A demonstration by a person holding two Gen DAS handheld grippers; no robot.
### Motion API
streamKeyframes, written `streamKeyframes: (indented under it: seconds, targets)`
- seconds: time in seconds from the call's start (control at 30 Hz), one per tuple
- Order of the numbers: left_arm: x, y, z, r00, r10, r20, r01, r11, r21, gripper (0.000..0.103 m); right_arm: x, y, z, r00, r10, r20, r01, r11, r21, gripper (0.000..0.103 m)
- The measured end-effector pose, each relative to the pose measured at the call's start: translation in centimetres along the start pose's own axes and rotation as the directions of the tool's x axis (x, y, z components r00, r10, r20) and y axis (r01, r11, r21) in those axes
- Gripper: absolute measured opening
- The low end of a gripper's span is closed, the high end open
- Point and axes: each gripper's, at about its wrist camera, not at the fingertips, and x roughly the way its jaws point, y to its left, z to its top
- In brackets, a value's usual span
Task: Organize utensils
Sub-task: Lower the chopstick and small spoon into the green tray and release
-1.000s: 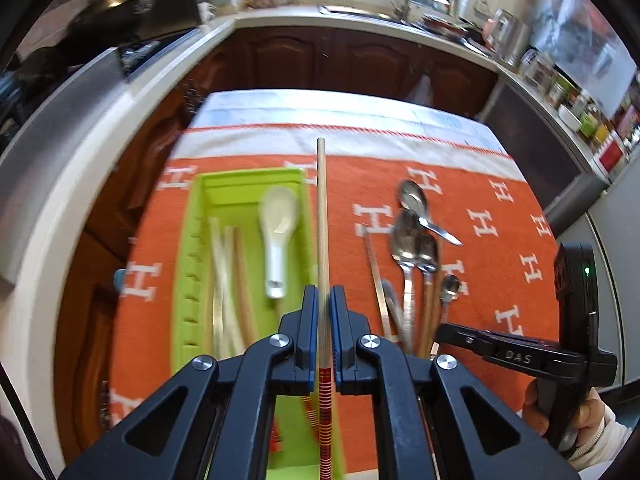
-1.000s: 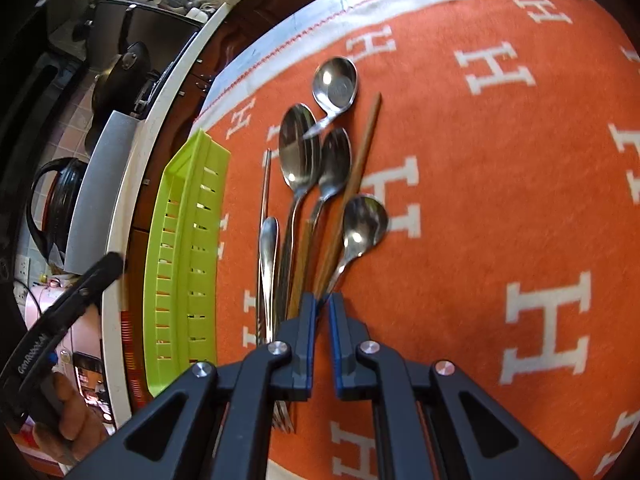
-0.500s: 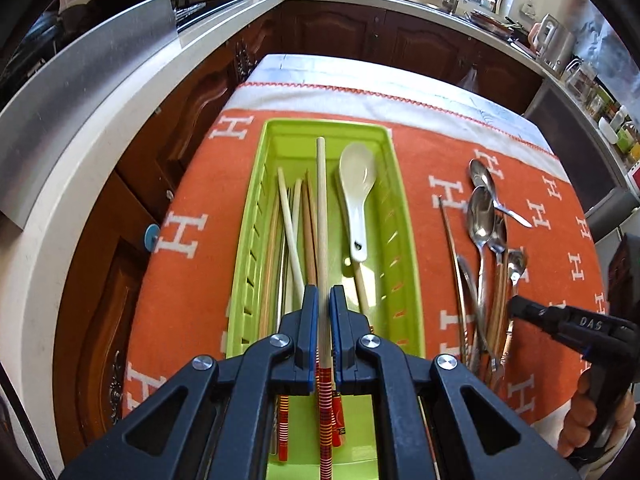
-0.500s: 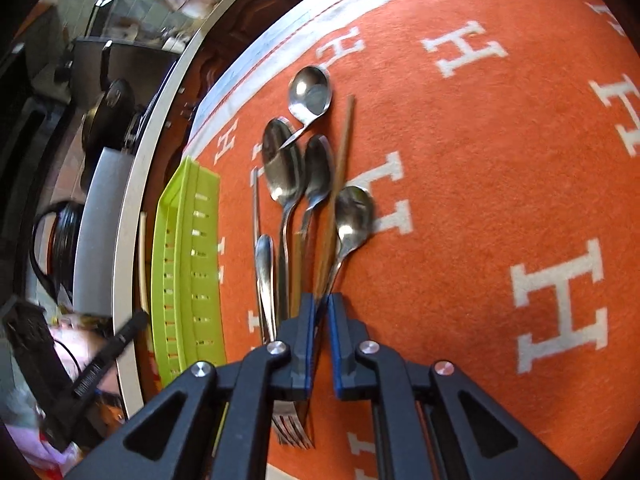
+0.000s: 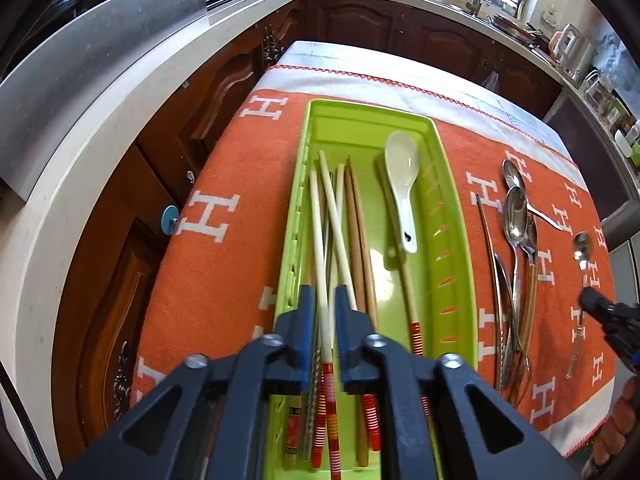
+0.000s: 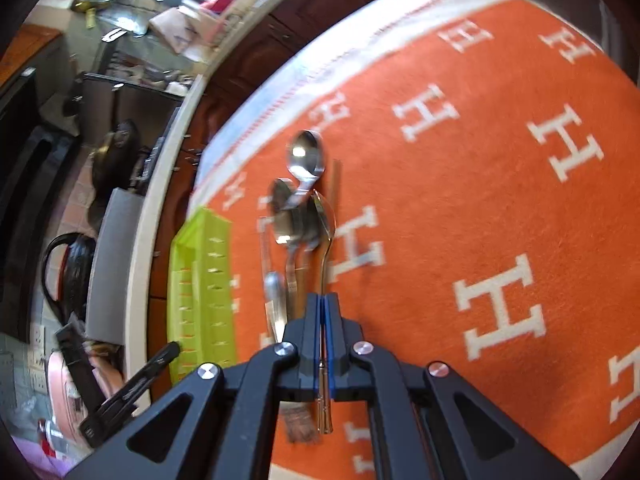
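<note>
A green tray (image 5: 452, 236) on the orange cloth holds several chopsticks (image 5: 352, 224) and a white ceramic spoon (image 5: 404, 184). My left gripper (image 5: 322, 304) hovers over the tray's near end, jaws slightly apart, a pale chopstick (image 5: 318, 216) lying in the tray between them. To the right lie metal spoons (image 5: 516, 216) and a wooden chopstick. My right gripper (image 6: 322, 304) is shut on a small metal spoon (image 6: 326, 240), lifted off the cloth; that spoon also shows in the left wrist view (image 5: 582, 248). The tray (image 6: 200, 280) sits left of the pile (image 6: 296, 216).
The orange cloth (image 5: 224, 240) with white H letters covers the table; its left edge drops toward dark wood cabinets (image 5: 120, 240). A white countertop (image 5: 80, 128) runs along the left and back. A fork (image 6: 298, 420) lies under the right gripper.
The left gripper opened and let the pale chopstick down into the tray. The right gripper closed on the small spoon and lifted it away from the pile.
</note>
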Motion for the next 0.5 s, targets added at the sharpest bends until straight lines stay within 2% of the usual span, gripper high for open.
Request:
streamKeyframes:
  seconds: [0.17,0.2,0.23,0.27,0.4,0.5]
  targets:
    - [-1.3,0.0,-0.6,0.999,-0.019,0.034,0.019,1.0,-0.002,0.034,0.0,4.6,-0.9,0.997,0.064,-0.041,-0.069,0.992,-0.109,0.002]
    - [-1.7,-0.1,-0.7,0.999,-0.008,0.045,0.008,1.0,0.001,0.041,0.4,5.7,-1.2,0.996,0.072,-0.056,-0.079,0.988,-0.136,0.002]
    - [-2.2,-0.2,-0.9,0.998,0.008,0.067,-0.009,1.0,0.006,0.056,0.6,6.5,-1.5,0.995,0.079,-0.067,-0.089,0.984,-0.154,0.002]
    - [-2.9,-0.3,-1.1,0.995,0.005,0.102,-0.006,1.0,0.011,0.064,1.0,7.7,-1.8,0.993,0.087,-0.081,-0.1,0.979,-0.176,0.002]
    - [-5.5,-0.3,-1.8,0.98,-0.019,0.199,0.013,0.999,0.031,0.069,2.3,10.7,-2.7,0.986,0.105,-0.126,-0.132,0.963,-0.234,0.002]
    - [-6.5,0.2,-2.1,0.975,-0.001,0.221,-0.002,1.0,0.012,0.074,3.0,11.9,-3.4,0.983,0.098,-0.153,-0.136,0.957,-0.256,0.002]
